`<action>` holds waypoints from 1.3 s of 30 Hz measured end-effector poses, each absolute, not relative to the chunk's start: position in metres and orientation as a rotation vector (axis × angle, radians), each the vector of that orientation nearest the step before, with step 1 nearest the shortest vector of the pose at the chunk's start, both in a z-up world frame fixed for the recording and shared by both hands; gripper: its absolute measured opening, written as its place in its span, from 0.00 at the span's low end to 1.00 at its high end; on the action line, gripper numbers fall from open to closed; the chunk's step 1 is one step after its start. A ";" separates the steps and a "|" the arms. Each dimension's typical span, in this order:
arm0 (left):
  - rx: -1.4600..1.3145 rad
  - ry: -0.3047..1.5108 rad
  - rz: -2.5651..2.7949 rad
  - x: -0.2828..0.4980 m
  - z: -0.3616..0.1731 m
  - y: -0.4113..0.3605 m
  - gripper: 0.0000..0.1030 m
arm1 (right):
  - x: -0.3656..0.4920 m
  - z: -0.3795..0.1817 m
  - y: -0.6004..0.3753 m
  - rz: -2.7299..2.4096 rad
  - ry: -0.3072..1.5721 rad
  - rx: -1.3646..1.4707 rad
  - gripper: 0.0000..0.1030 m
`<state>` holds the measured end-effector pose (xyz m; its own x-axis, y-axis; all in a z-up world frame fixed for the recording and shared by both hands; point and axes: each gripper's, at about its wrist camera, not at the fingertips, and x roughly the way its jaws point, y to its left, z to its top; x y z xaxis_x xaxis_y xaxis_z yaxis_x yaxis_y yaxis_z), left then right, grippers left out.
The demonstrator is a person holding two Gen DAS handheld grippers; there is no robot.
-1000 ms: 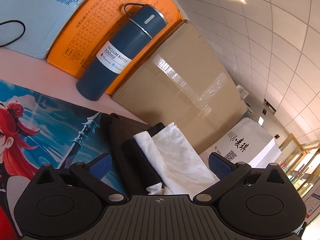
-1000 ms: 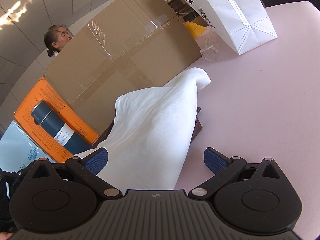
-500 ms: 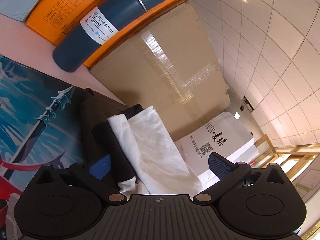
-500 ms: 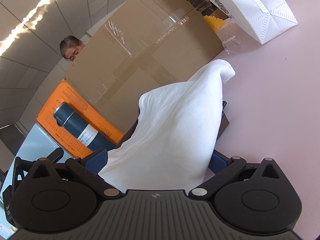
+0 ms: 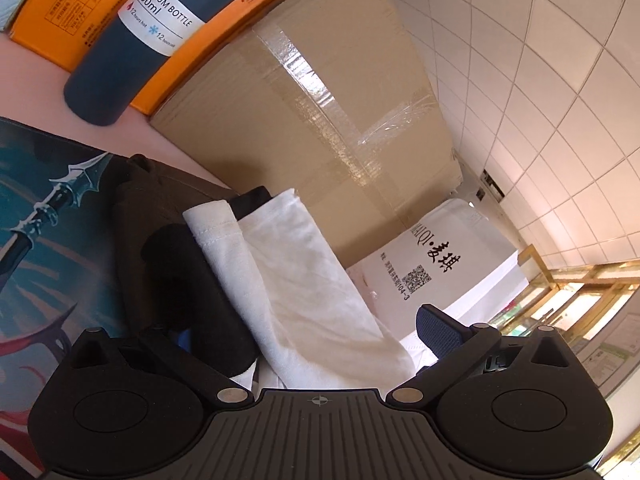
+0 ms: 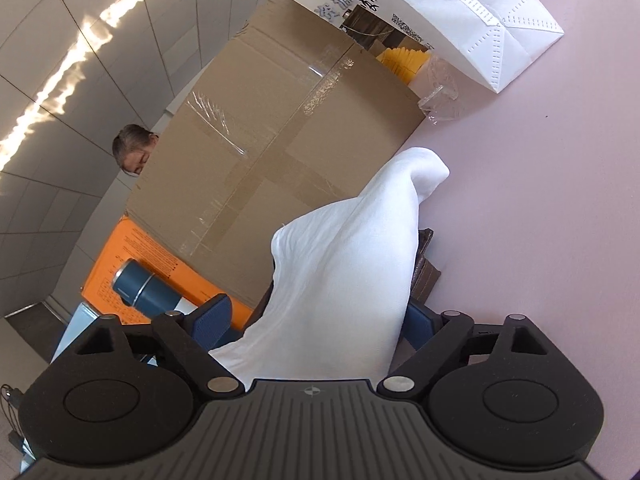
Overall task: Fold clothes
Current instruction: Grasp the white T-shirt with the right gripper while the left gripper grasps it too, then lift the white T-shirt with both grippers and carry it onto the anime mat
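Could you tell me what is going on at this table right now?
A person is folding clothes with a handheld gripper in each hand. The right gripper has the white cloth between its jaws, which are closing. The left gripper reaches in with jaws spread around the same cloth and a black garment. A cardboard box stands behind.

Left gripper (image 5: 308,332) stands wide (fingers spread); right gripper (image 6: 316,320) jaws are closing.

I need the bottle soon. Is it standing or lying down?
Standing. In the left wrist view the bottle has its base on the pink table, leaning against the orange box.
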<state>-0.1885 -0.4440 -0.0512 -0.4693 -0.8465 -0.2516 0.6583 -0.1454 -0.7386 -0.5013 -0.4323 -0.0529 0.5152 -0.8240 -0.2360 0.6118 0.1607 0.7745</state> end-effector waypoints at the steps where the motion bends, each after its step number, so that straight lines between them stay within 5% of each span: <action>1: -0.229 0.962 -1.794 -0.193 -0.050 -0.442 0.90 | -0.500 -0.052 -0.432 -1.062 -0.255 0.950 0.66; 3: -0.154 0.887 -1.770 -0.199 -0.049 -0.440 0.61 | -0.500 -0.053 -0.432 -1.093 -0.251 0.954 0.51; 4: -0.133 0.870 -1.763 -0.200 -0.050 -0.439 0.33 | -0.502 -0.056 -0.433 -1.091 -0.265 0.969 0.44; 5: -0.136 0.872 -1.763 -0.198 -0.052 -0.438 0.21 | -0.505 -0.058 -0.434 -1.089 -0.280 0.983 0.39; 7: -0.193 0.905 -1.780 -0.189 -0.057 -0.433 0.16 | -0.510 -0.062 -0.436 -1.067 -0.318 1.017 0.33; 13: -0.219 0.759 -1.919 -0.208 -0.039 -0.395 0.13 | -0.517 -0.067 -0.435 -1.058 -0.378 1.041 0.32; 16: -0.206 0.752 -1.961 -0.220 -0.034 -0.373 0.13 | -0.525 -0.070 -0.428 -1.050 -0.412 1.072 0.48; 18: -0.200 0.767 -1.957 -0.221 -0.034 -0.359 0.12 | -0.528 -0.071 -0.420 -1.041 -0.414 1.078 0.49; 28: -0.344 0.717 -1.948 -0.209 -0.016 -0.294 0.12 | -0.511 -0.035 -0.351 -1.100 -0.308 0.917 0.21; 39: -0.572 0.407 -1.863 -0.132 0.031 -0.166 0.12 | -0.437 0.038 -0.296 -0.685 -0.389 0.793 0.18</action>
<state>-0.1320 -0.1660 0.0313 -0.2916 -0.9371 0.1918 0.7719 -0.3489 -0.5315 -0.4374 -0.2960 0.0377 0.7208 -0.6897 0.0684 0.4123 0.5060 0.7576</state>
